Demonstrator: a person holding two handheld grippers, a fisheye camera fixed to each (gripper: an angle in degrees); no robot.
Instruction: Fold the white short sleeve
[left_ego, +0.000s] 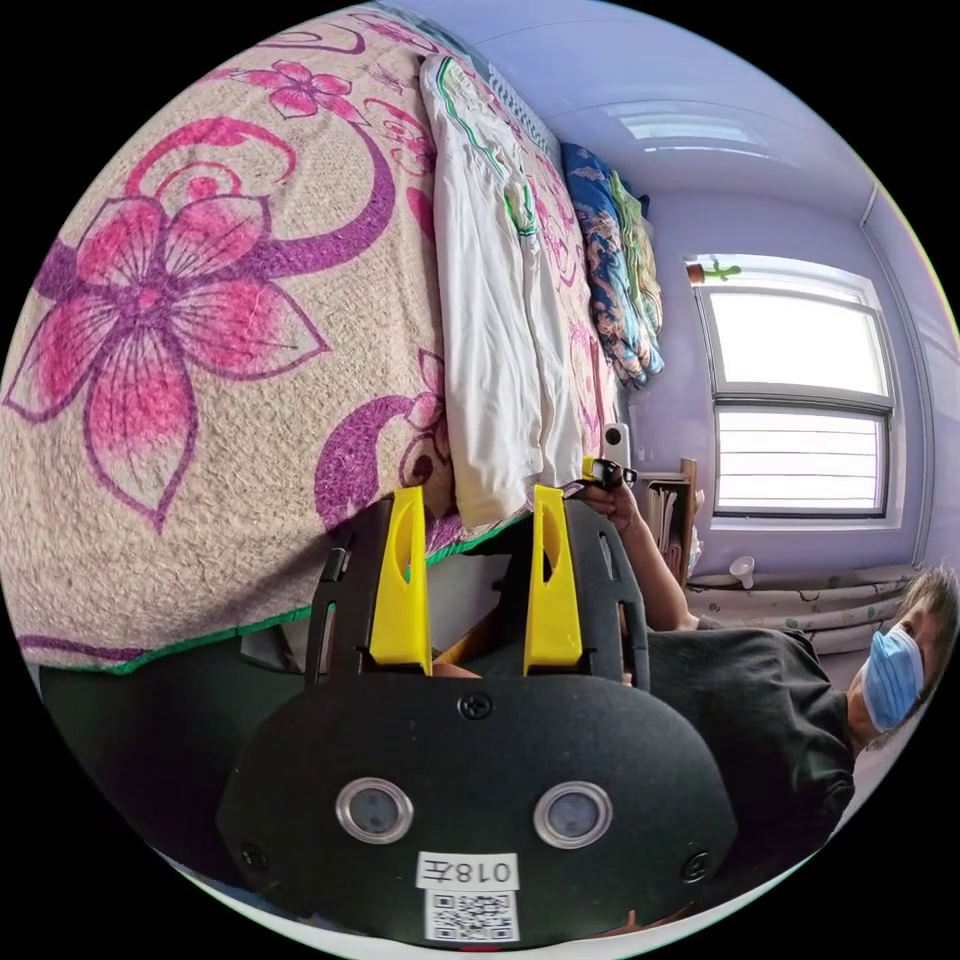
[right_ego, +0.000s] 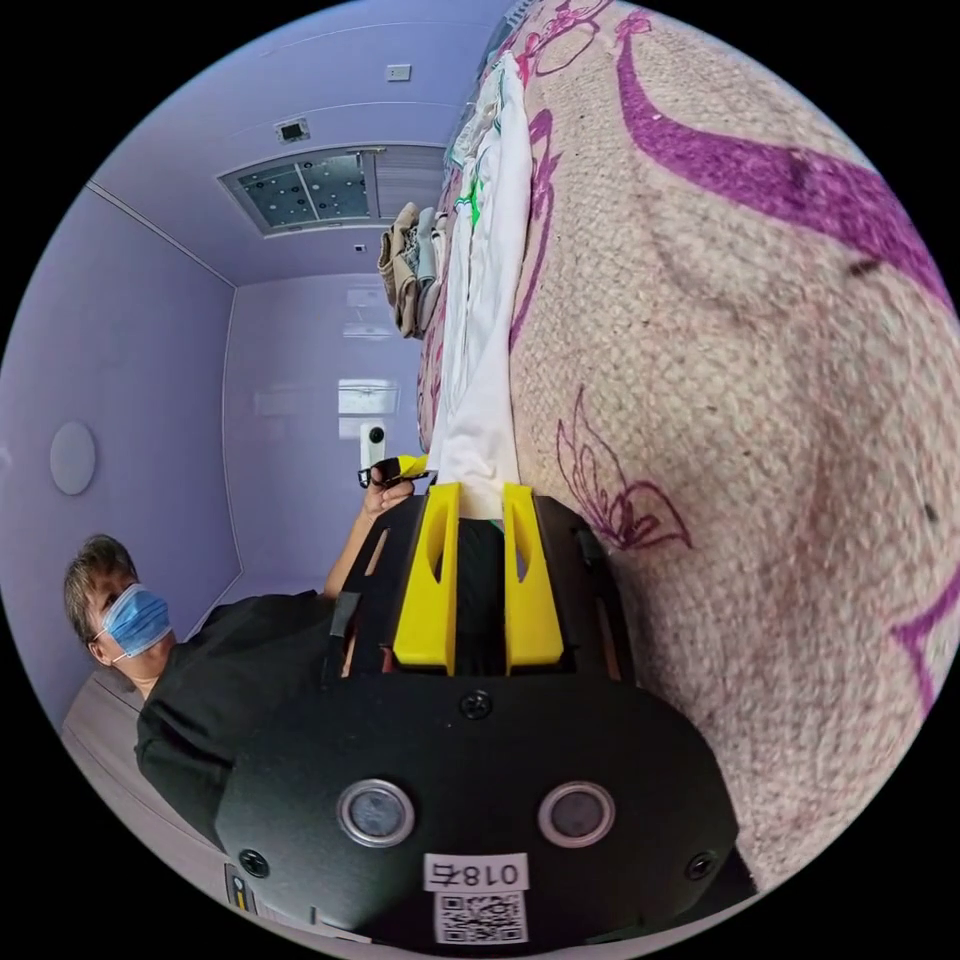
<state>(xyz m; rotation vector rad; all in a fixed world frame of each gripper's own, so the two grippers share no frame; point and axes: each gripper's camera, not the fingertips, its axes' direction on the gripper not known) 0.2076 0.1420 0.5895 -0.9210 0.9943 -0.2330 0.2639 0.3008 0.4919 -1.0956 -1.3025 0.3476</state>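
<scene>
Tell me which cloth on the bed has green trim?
The white short sleeve, folded long by the gripper. The bundle beyond it is blue patterned, and the bedspread has pink flowers.

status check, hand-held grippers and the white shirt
Left hand-held gripper open at shirt's near edge. Right hand-held gripper open, same edge. White shirt folded lengthwise on floral bedspread. Nothing blocking.

Left gripper (left_ego: 468, 500) has its yellow jaws spread wide, tips pointing to 12 o'clock. Right gripper (right_ego: 480, 495) points to 12 too, jaws parted a bit narrower. In the left gripper view the other gripper sits at 3 o'clock of the tips, held in a hand (left_ego: 612, 500), forearm running off toward 4.
</scene>
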